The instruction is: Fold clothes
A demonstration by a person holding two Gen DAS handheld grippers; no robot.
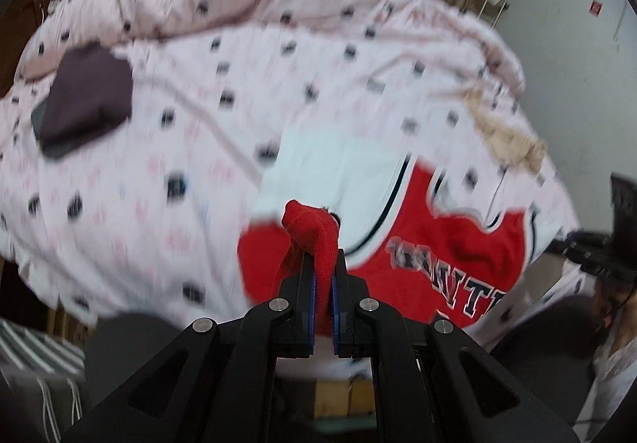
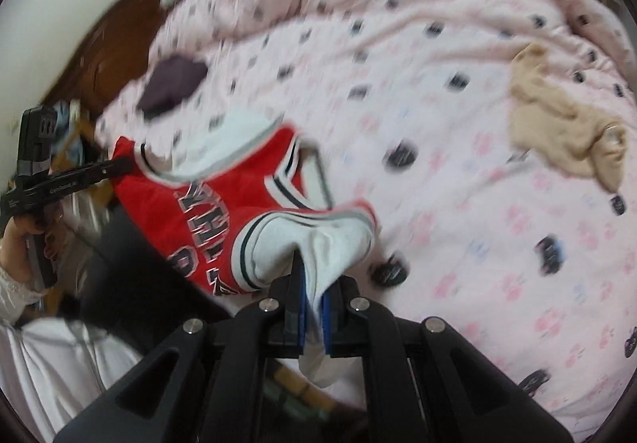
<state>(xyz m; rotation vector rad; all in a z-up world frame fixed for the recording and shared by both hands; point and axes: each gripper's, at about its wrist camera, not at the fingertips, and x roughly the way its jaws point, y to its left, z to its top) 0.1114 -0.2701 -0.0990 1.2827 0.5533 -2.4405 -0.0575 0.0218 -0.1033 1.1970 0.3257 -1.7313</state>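
Over the bed's near edge, the red jersey (image 2: pixel 207 204) spans both clamped grippers: left gripper (image 1: pixel 323 268) pinching red fabric, right gripper (image 2: pixel 312 283) its white trim.

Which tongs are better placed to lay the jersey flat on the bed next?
Neither alone, probably. Left tongs pinch the jersey's red edge, right tongs its white part; it hangs between them over the bed.
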